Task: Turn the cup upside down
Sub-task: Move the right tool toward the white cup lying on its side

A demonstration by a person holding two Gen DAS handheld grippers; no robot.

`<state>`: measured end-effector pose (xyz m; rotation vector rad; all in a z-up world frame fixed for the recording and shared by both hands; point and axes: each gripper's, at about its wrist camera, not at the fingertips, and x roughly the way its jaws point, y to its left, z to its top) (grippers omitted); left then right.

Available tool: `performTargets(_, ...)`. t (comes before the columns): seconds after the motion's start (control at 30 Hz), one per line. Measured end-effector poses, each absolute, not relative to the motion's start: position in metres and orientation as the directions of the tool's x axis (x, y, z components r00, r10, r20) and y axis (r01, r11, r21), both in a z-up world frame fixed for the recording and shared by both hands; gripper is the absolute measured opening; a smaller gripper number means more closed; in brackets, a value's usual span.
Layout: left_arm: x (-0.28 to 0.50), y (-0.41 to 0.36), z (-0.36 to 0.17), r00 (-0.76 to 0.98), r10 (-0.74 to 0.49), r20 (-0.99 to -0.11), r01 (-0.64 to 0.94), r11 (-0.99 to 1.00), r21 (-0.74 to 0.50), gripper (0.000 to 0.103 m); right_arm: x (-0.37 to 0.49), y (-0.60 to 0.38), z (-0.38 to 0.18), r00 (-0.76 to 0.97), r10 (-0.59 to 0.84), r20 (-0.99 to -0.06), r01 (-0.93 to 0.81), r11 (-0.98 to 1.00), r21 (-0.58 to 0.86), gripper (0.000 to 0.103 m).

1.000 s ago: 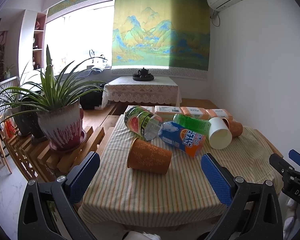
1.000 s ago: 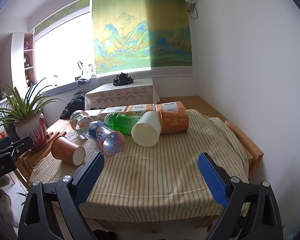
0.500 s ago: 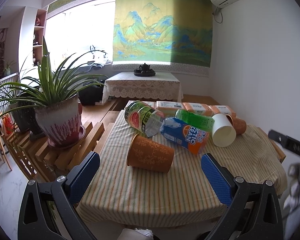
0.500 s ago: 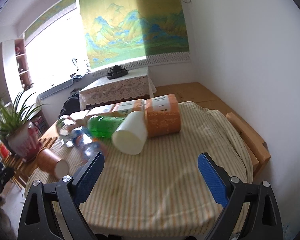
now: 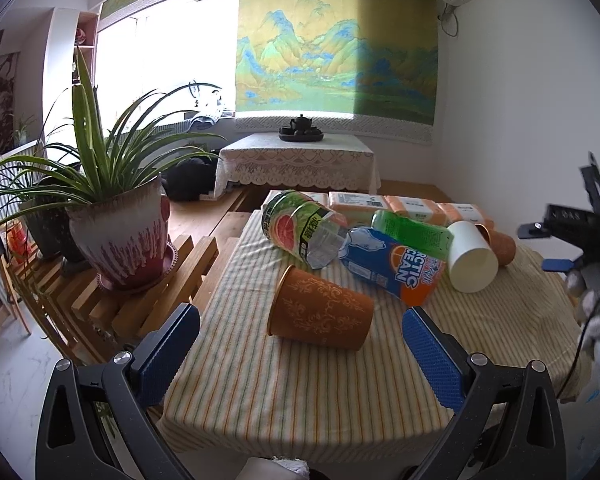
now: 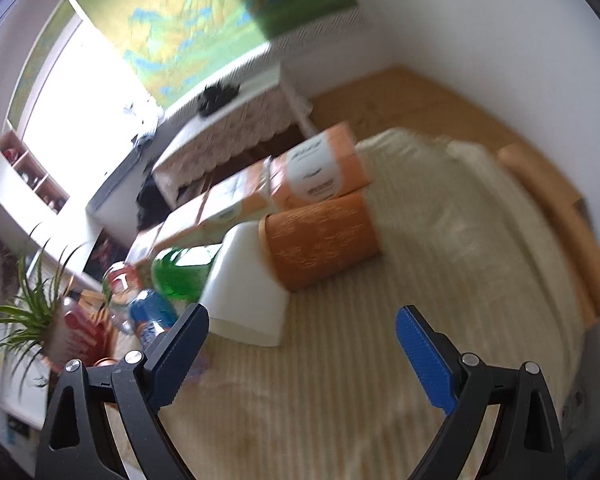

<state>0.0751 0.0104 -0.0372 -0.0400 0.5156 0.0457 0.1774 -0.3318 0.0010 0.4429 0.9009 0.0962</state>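
Three cups lie on their sides on the striped tablecloth [image 5: 300, 392]. An orange patterned cup [image 5: 320, 314] lies just ahead of my open left gripper [image 5: 300, 354]. A white cup [image 5: 470, 262] and a second orange cup [image 5: 500, 244] lie at the far right. In the blurred right wrist view, the white cup [image 6: 246, 296] and the second orange cup [image 6: 322, 234] lie close ahead of my open, empty right gripper [image 6: 302, 354]. My right gripper also shows at the right edge of the left wrist view [image 5: 556, 248].
Three plastic bottles [image 5: 392, 258] lie between the cups. Orange tissue packs [image 5: 408, 206] line the table's far edge. A potted plant [image 5: 120, 232] stands on a wooden rack left of the table. A white wall runs along the right.
My right gripper has swung forward, up and over the table toward the white cup and second orange cup, tilting as it went. My left gripper has moved slightly closer to the near orange cup.
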Motion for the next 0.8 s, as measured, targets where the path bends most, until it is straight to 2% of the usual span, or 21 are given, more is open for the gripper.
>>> performTargets(0.27, 0.082, 0.025, -0.044, 0.86, 0.05, -0.507, -0.082, 0.996, -0.041, 0.103, 0.241, -0.295, -0.014, 0.437, 0.338, -0.834, 0.09, 0.906, 0.414, 0.093)
performTargets(0.5, 0.087, 0.041, -0.049, 0.855, 0.07, -0.514, -0.115, 0.992, -0.057, 0.103, 0.266, -0.285, -0.036, 0.3, 0.39, -0.871, 0.127, 0.888, 0.441, 0.092)
performTargets(0.53, 0.088, 0.041, -0.049, 0.855, 0.071, -0.514, -0.116, 0.992, -0.057, 0.103, 0.268, -0.285, -0.037, 0.291, 0.393, -0.872, 0.137, 0.885, 0.445, 0.091)
performTargets(0.67, 0.088, 0.042, -0.05, 0.852, 0.071, -0.518, -0.118, 0.991, -0.058, 0.103, 0.271, -0.277, -0.042, 0.239, 0.411, -0.88, 0.134, 0.883, 0.449, 0.074)
performTargets(0.8, 0.088, 0.044, -0.049, 0.854, 0.071, -0.516, -0.12, 0.991, -0.062, 0.103, 0.274, -0.275, -0.044, 0.219, 0.405, -0.888, 0.14, 0.887, 0.439, 0.072)
